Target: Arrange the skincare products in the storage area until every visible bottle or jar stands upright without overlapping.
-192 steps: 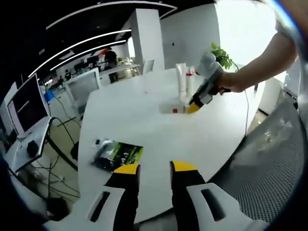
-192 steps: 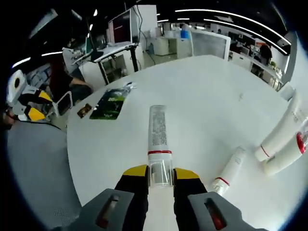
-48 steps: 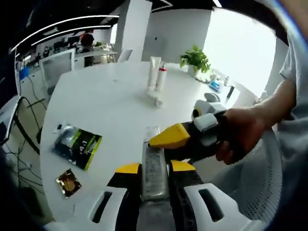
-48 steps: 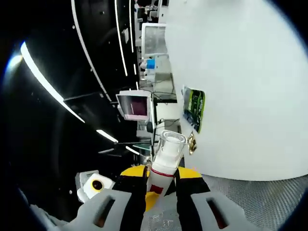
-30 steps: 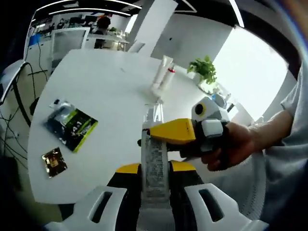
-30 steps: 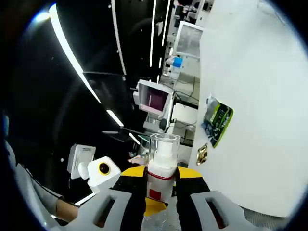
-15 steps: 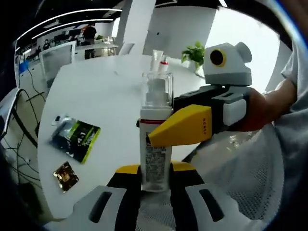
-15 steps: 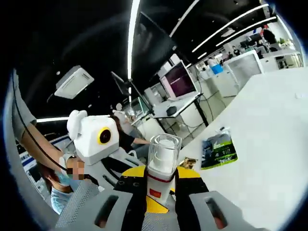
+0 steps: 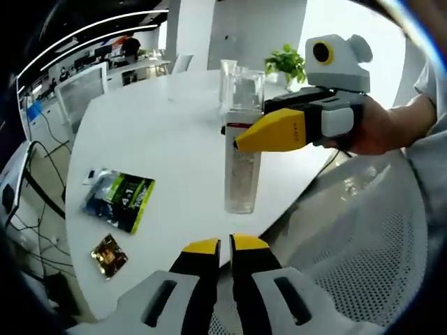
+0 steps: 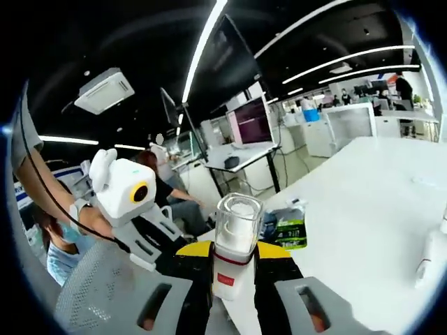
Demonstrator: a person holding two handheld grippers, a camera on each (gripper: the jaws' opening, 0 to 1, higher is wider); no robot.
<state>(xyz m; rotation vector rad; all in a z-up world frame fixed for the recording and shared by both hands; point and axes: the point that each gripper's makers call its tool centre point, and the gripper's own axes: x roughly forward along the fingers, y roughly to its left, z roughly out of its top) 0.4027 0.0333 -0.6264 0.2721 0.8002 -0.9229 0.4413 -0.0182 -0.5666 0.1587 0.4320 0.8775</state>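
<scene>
Left gripper view: green packet (image 9: 120, 200), foil sachet (image 9: 108, 253).

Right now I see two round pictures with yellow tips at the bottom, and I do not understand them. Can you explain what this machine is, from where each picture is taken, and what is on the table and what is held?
There is no robot. A person holds one hand-held gripper in each hand, and a fisheye camera rides on each.

The left gripper view looks along the left gripper, whose yellow-tipped jaws are shut on nothing. Ahead, the right gripper, held by a hand, grips a clear bottle near its red band, upright at the near edge of the white table. On the table lie a green packet and a small gold packet.

The right gripper view looks along that gripper's own jaws: the same bottle's clear cap stands between them, with the left gripper beside it.
</scene>
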